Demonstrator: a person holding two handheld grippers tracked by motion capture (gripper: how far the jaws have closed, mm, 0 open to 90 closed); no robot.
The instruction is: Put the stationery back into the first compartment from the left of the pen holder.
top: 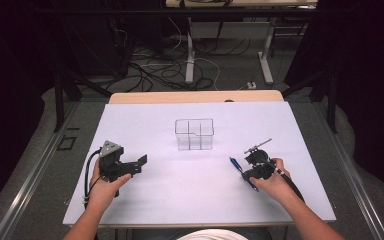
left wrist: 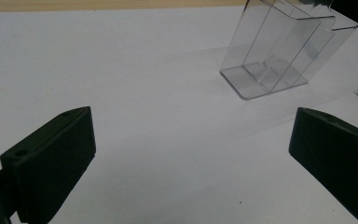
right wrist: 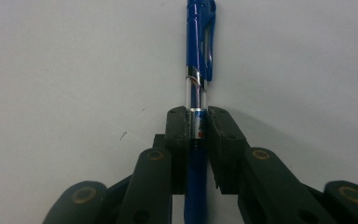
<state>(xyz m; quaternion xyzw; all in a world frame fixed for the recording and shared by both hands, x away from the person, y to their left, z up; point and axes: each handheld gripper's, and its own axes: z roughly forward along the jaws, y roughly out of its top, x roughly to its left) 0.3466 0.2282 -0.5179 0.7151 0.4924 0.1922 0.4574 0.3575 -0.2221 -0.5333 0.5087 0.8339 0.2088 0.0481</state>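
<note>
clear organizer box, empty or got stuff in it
Empty. The clear organizer box stands upright on the white table, and its see-through compartments hold nothing in the high and left gripper views.

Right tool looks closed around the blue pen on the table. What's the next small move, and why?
Probably lift the pen straight up a little. The right tool has its jaws pressed on the barrel from both sides, and the pen lies flat on the white table. The clear divided organizer stands upright and open-topped farther up the table, a likely place for it. The left tool is open and idle.
</note>
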